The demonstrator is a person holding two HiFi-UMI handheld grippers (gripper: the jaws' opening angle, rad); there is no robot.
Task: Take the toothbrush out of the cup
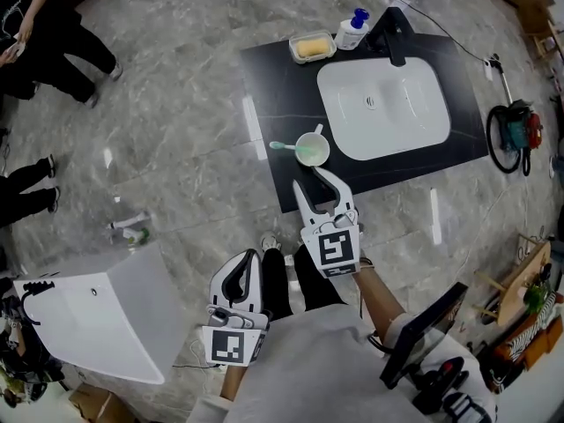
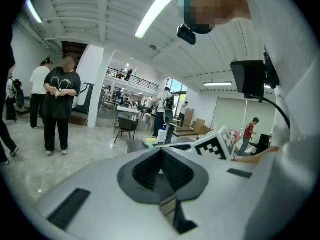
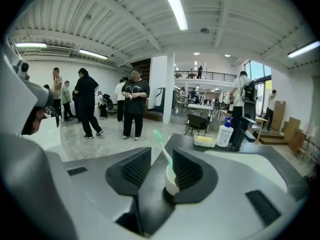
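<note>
Black counter (image 1: 264,86), one, bearing a white sink (image 1: 388,104) with a black tap (image 1: 394,33) behind it. At the counter's back edge, side by side: one tray (image 1: 312,47) with a yellow block inside and one pump bottle (image 1: 352,30). One cup (image 1: 312,150), white, near the front edge, just left of the sink. One toothbrush (image 1: 286,146) in the cup, handle end inside, green head outside, leaning over the rim; long axis running leftward in the head view, up and to the left in the right gripper view. Grippers, two. Right gripper (image 1: 310,180) with jaws standing wide, aimed at the cup, cup and brush framed between them with only bare counter in that gap; apparently just short of contact, though the angle leaves this unsure. Left gripper (image 1: 247,258) lower and nearer the body, jaws pressed together, empty. Second sink (image 1: 97,315), loose on the floor at lower left. People standing at the left margin, on grey marbled floor (image 1: 176,77).
</note>
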